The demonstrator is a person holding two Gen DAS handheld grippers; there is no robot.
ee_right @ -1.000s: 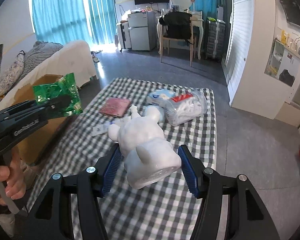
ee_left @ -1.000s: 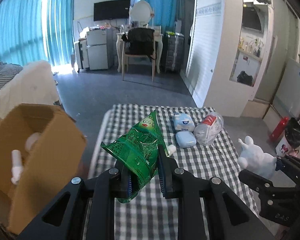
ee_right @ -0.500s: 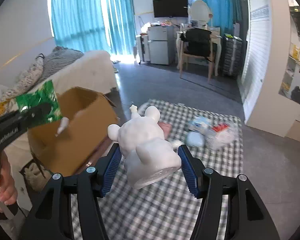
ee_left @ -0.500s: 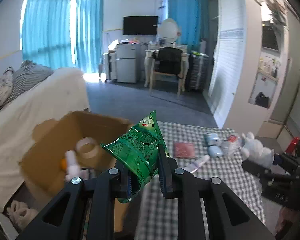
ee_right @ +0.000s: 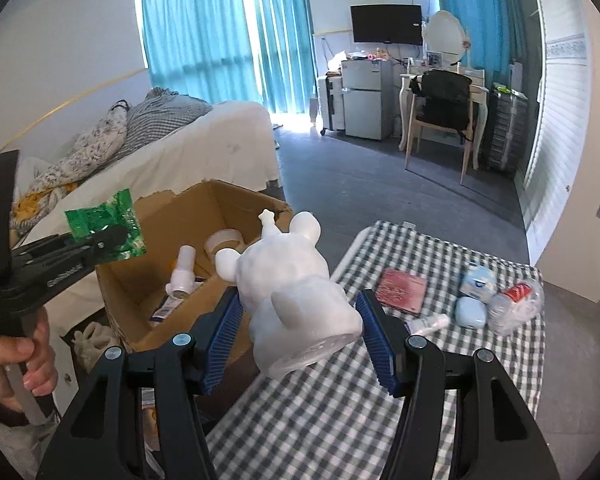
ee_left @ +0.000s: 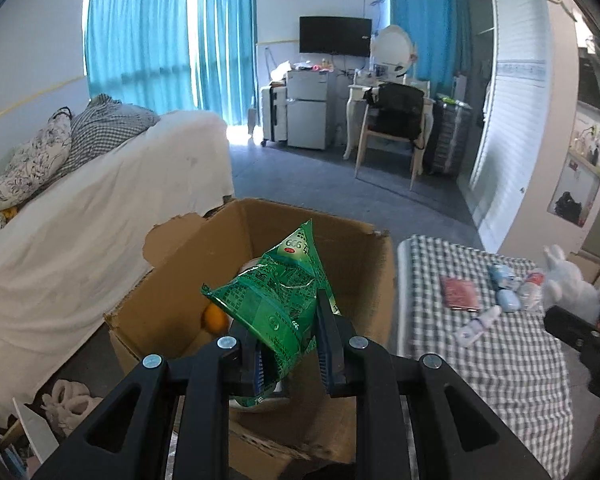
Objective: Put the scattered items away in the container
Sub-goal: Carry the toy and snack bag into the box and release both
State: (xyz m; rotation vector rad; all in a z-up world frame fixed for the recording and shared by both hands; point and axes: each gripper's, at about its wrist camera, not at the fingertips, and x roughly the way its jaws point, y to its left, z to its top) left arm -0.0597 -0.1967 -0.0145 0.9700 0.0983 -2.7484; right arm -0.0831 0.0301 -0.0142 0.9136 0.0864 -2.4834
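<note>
My left gripper (ee_left: 290, 344) is shut on a green snack packet (ee_left: 278, 300) and holds it above the open cardboard box (ee_left: 352, 264). From the right wrist view the same packet (ee_right: 106, 226) hangs over the box's near-left corner. My right gripper (ee_right: 300, 328) is shut on a white animal figurine (ee_right: 296, 292), carried over the edge between the box (ee_right: 148, 280) and the checked table (ee_right: 340, 400). Inside the box lie a tape roll (ee_right: 224, 242), a white bottle (ee_right: 182, 272) and an orange (ee_left: 214, 318).
On the checked table (ee_left: 480, 360) lie a red booklet (ee_right: 400, 290), a small white tube (ee_right: 426, 324), a blue case (ee_right: 470, 312), a tissue pack (ee_right: 478, 280) and a clear bag (ee_right: 516, 306). A white-covered sofa (ee_left: 80, 232) stands left of the box. A hand (ee_right: 16, 364) grips the left tool.
Both grippers have swung left from over the table toward the box, rising a little. The packet now hangs over the box opening, and the figurine has reached the box's edge.
</note>
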